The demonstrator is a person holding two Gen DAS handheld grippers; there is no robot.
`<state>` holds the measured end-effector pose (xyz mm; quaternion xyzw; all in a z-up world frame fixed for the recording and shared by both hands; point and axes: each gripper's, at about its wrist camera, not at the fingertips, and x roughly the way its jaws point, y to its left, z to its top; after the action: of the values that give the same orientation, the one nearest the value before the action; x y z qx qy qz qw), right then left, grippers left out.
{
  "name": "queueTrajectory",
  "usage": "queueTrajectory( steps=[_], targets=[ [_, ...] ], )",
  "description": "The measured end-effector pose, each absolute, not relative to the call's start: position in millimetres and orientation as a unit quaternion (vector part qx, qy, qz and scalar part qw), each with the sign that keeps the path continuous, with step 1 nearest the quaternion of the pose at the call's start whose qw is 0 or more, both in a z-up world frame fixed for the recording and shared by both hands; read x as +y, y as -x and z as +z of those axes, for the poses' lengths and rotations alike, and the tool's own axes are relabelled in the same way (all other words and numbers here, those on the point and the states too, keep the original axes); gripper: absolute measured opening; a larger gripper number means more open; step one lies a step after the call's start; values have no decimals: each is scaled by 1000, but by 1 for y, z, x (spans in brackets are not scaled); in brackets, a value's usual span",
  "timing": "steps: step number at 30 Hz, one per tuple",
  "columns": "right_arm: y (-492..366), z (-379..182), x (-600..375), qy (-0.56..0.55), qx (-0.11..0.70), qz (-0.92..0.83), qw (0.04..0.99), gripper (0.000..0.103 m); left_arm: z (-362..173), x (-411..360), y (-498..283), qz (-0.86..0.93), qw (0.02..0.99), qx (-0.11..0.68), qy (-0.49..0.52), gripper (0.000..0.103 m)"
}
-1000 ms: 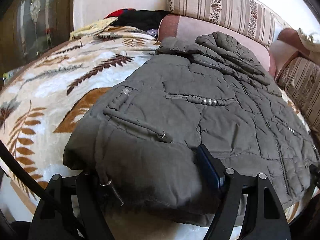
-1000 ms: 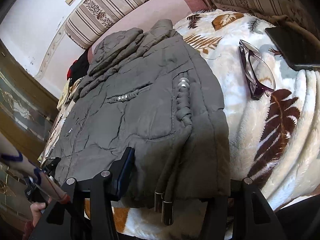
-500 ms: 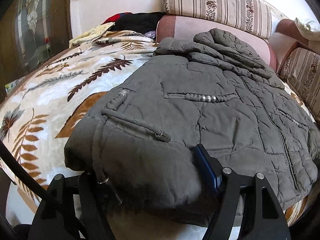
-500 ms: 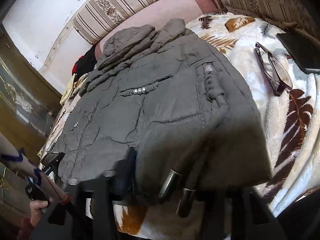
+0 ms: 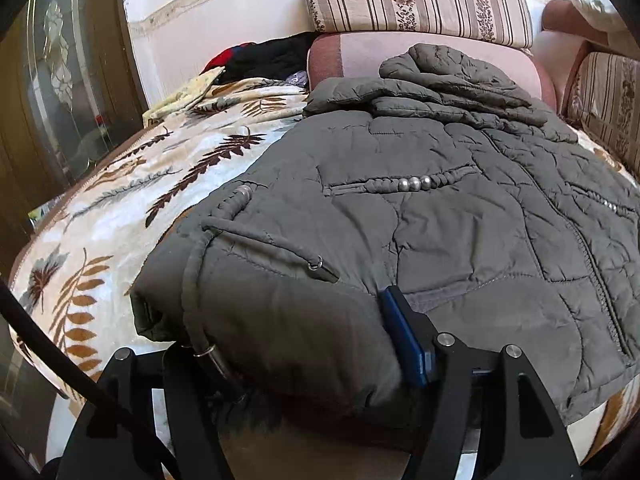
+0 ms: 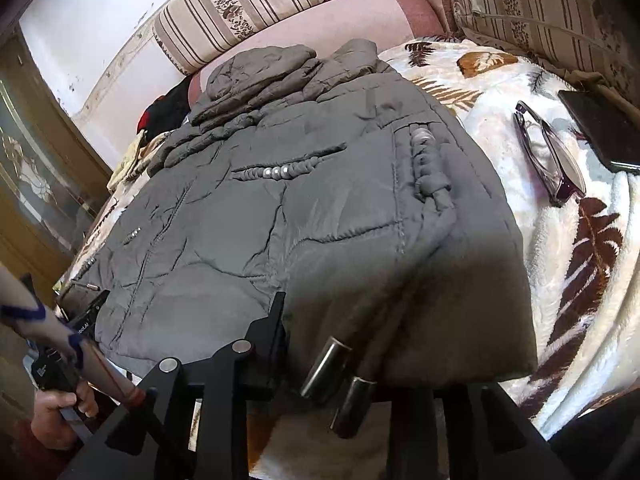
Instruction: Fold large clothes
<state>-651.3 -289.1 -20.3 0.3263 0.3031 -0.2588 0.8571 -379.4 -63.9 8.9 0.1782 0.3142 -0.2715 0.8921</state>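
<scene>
A large olive-grey quilted jacket (image 5: 440,220) lies spread on a leaf-patterned blanket (image 5: 120,208), its hood bunched at the far end against the sofa back. My left gripper (image 5: 296,364) is shut on the jacket's near left hem corner, which fills the gap between the fingers. My right gripper (image 6: 360,360) is shut on the near right hem corner of the jacket (image 6: 300,216), lifted off the blanket, with two metal-tipped drawcords (image 6: 340,376) hanging over the fingers. The left gripper and the hand holding it also show at the lower left of the right wrist view (image 6: 80,328).
Purple glasses (image 6: 552,160) and a black phone (image 6: 600,132) lie on the blanket (image 6: 580,260) right of the jacket. Striped sofa cushions (image 5: 416,0) line the back and right. A pile of red and black clothes (image 5: 264,56) sits at the far left. A glass-panelled door (image 5: 60,80) stands left.
Both grippers have lifted the jacket's near hem and moved it forward toward the hood. The hem now stands higher and closer in both views.
</scene>
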Motion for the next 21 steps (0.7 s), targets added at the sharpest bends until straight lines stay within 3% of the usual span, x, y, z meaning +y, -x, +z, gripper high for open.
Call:
queueTrajectory(
  steps=[21],
  targets=[
    [649, -22, -291, -330, 298, -261, 857, 35, 10, -74, 385, -242, 896, 306, -214, 68]
  ],
)
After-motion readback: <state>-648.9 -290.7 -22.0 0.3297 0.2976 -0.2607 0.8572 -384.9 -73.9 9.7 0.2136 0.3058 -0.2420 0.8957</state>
